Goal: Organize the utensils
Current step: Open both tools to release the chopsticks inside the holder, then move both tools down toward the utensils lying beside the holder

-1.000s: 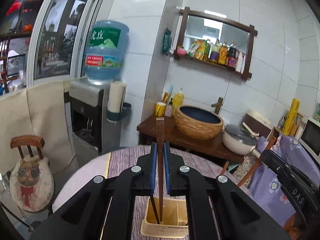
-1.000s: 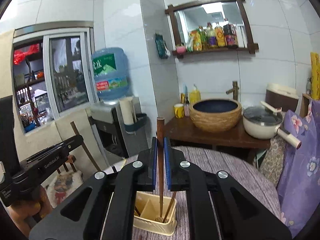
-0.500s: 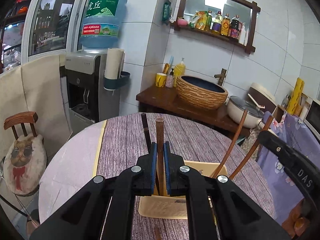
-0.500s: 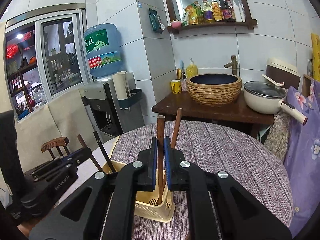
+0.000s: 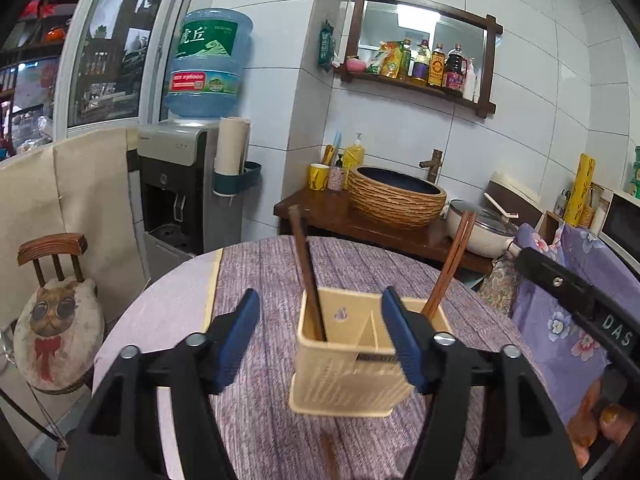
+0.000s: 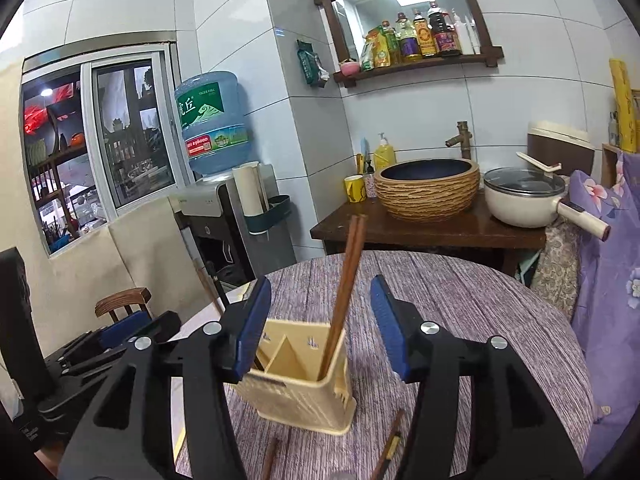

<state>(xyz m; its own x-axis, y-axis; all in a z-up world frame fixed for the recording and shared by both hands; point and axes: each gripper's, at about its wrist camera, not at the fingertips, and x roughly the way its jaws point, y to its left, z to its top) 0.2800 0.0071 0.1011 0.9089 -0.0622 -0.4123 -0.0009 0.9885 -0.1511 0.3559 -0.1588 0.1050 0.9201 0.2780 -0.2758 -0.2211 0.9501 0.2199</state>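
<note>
Wooden chopsticks (image 6: 346, 288) stand released in the holder (image 5: 352, 364); left claw (image 5: 320, 340) and right claw (image 6: 320, 326), jaws just opened and empty, should withdraw toward six o'clock without tipping it.

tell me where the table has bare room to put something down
Free: the purple cloth behind the cream holder, toward the wooden counter, and the bare strip left of the cloth. Crowded: in front of the holder, where loose chopsticks lie.

round table (image 5: 168, 312) | purple cloth (image 5: 360, 268) | cream holder (image 5: 348, 376) | 2 loose chopsticks (image 6: 386, 448)
</note>
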